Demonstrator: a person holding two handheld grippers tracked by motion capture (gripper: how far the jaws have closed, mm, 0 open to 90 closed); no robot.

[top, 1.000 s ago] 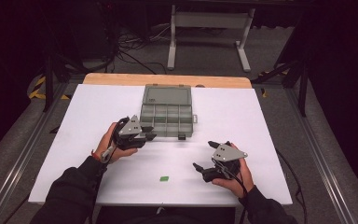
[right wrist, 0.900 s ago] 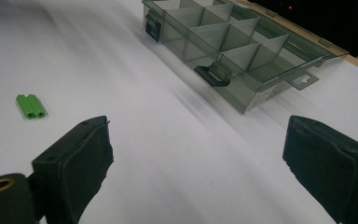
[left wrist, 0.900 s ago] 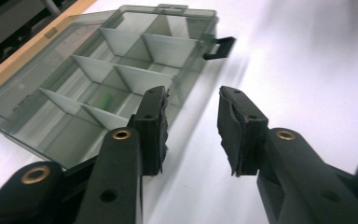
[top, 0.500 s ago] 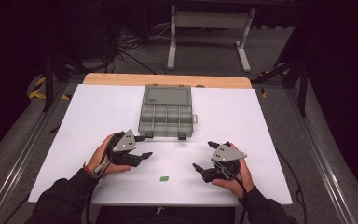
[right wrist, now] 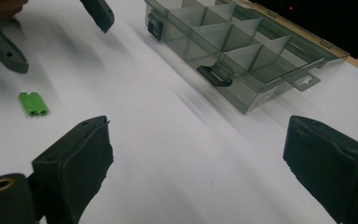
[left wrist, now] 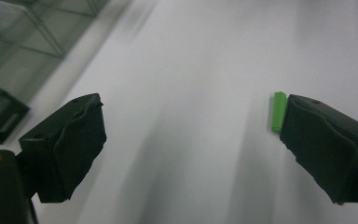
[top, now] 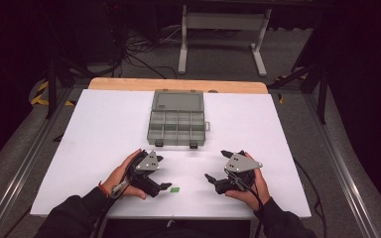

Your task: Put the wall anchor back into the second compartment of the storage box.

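Left tool [top: 164, 187] held low over desk [top: 104, 129], jaws wide, green block [top: 175, 189] just beside one jaw. Right tool [top: 209, 177] spread wide, nothing gripped. Open box [top: 177, 119] at desk's far middle.

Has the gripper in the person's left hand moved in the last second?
Yes. The left gripper has come back from the grey compartment box toward the person, and now sits open beside the small green piece on the white table.
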